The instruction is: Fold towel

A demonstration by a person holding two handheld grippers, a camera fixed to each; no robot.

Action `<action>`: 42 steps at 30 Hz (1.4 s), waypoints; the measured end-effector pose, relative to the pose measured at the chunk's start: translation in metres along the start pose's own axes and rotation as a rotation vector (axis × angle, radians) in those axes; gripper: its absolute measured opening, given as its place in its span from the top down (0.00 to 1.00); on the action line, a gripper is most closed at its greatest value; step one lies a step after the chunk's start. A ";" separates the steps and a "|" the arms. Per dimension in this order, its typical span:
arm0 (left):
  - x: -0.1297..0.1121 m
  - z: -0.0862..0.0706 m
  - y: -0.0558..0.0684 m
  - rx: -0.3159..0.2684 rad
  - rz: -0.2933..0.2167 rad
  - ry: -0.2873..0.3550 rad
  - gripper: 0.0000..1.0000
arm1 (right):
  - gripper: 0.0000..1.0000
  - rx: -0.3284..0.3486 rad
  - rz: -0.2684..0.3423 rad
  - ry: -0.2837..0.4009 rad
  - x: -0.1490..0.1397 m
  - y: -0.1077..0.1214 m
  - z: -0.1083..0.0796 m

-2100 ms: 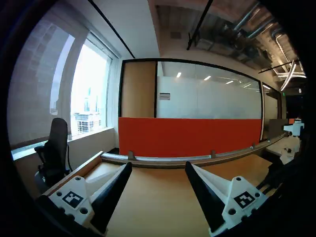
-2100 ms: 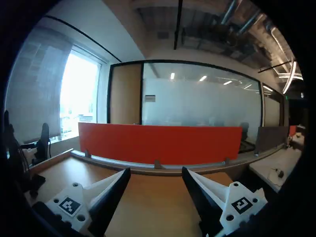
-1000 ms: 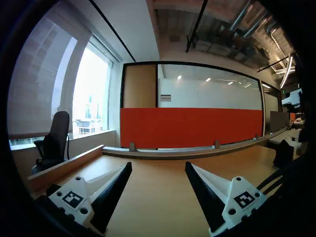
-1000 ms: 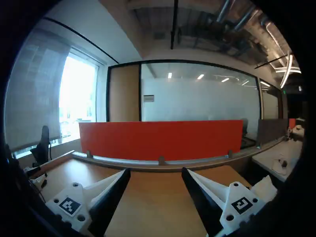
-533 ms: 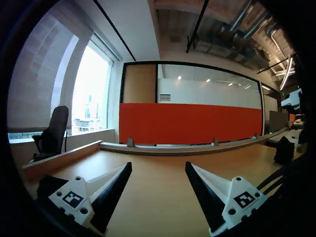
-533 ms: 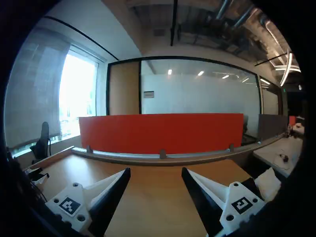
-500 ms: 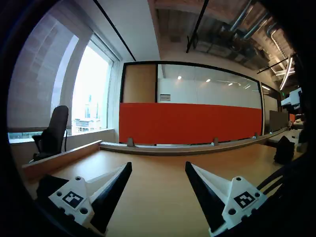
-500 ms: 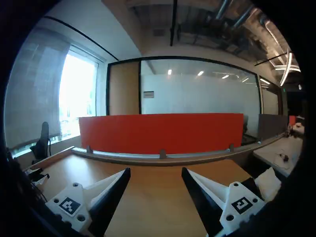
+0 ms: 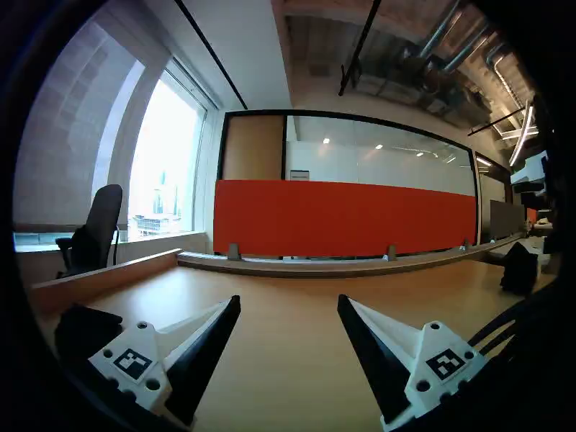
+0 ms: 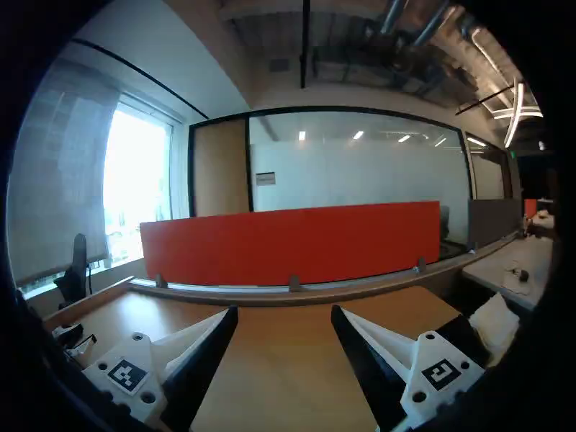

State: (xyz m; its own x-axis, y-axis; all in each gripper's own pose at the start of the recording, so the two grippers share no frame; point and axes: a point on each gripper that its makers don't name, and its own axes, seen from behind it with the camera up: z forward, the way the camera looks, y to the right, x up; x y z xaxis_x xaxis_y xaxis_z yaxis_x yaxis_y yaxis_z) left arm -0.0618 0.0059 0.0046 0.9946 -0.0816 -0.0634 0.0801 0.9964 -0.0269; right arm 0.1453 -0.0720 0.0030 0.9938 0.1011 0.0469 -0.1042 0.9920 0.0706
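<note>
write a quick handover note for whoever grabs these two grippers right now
Left gripper: open, holding nothing, low over the wooden desk, pointing at the orange divider.
Right gripper: open, holding nothing, over the same desk.
Towel: a white, cloth-like thing lies by the desk's right edge in the right gripper view. It is probably the towel, but I can't be sure.
Done: nothing that I can see; no grasp, no fold.
Left: reach the cloth, spread it flat on the desk, then fold.
</note>
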 end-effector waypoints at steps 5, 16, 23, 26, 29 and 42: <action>-0.008 0.000 -0.003 0.007 0.010 -0.009 0.00 | 0.00 -0.006 0.004 0.005 -0.002 0.004 0.001; -0.016 0.003 -0.005 0.015 0.031 -0.028 0.00 | 0.00 -0.006 -0.004 0.003 -0.002 0.007 0.001; -0.019 0.004 -0.003 0.015 0.039 -0.041 0.00 | 0.00 -0.001 -0.002 0.001 -0.003 0.006 0.001; -0.019 0.004 -0.003 0.012 0.039 -0.041 0.00 | 0.00 0.003 -0.002 0.001 -0.004 0.005 0.000; -0.019 0.004 -0.003 0.012 0.040 -0.041 0.00 | 0.00 0.006 -0.004 0.000 -0.003 0.005 0.001; -0.020 0.005 -0.001 0.007 0.042 -0.041 0.00 | 0.00 0.010 0.011 0.005 -0.002 0.011 -0.002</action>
State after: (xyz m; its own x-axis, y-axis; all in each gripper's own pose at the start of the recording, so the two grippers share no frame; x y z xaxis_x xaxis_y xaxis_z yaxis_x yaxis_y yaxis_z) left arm -0.0815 0.0066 0.0111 0.9990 -0.0387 -0.0236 0.0382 0.9991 -0.0178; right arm 0.1425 -0.0608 0.0020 0.9928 0.1124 0.0423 -0.1154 0.9901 0.0798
